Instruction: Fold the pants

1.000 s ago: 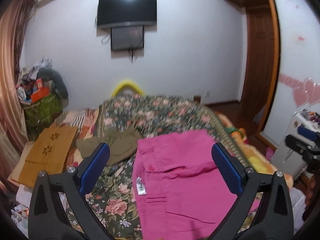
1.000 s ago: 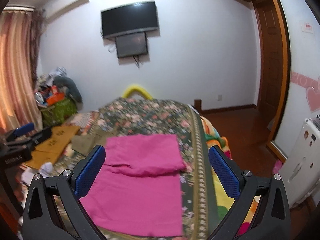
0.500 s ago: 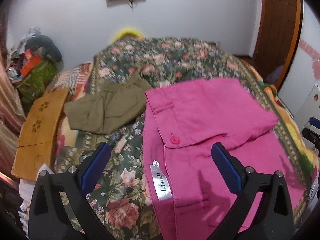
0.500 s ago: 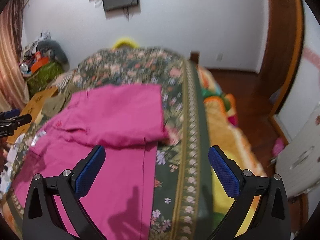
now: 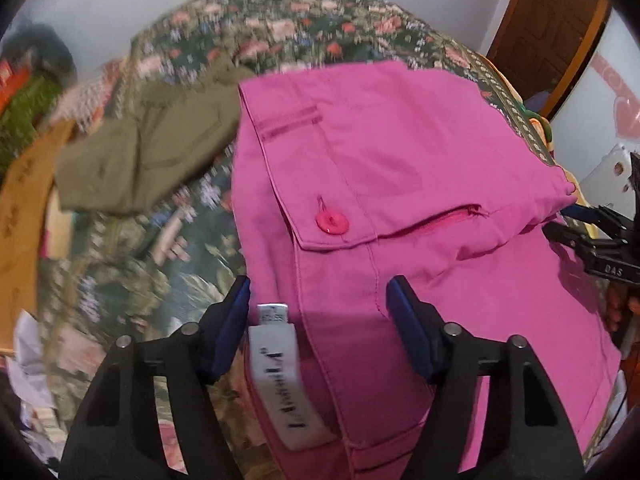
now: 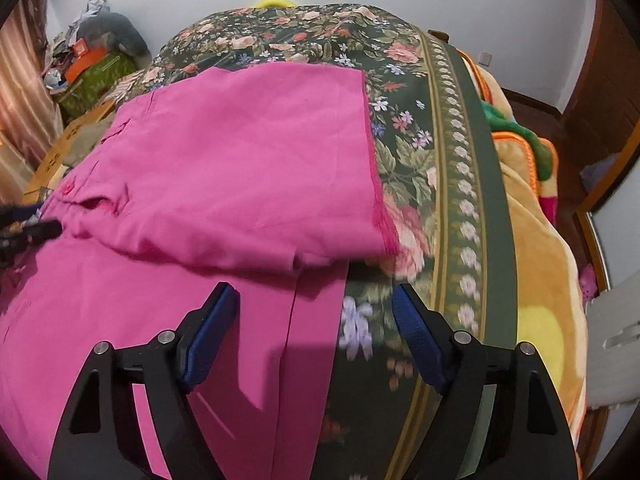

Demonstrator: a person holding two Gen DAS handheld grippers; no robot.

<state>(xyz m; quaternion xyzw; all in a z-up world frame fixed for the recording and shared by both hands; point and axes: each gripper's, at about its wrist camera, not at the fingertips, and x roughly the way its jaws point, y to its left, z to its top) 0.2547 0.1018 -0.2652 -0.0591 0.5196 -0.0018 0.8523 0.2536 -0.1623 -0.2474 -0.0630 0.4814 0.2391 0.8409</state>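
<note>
Both tongs are narrowing over the pink pants on the bed: left tongs straddle the waistband, right tongs the hem edge. Pinch every layer evenly before lifting.

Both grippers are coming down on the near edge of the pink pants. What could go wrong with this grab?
1. The left gripper is closing over the waist edge of the pink pants and the white label; it might pinch only the label.
2. The right gripper is closing astride the pants' side edge, so it may catch the floral bedspread too.
</note>
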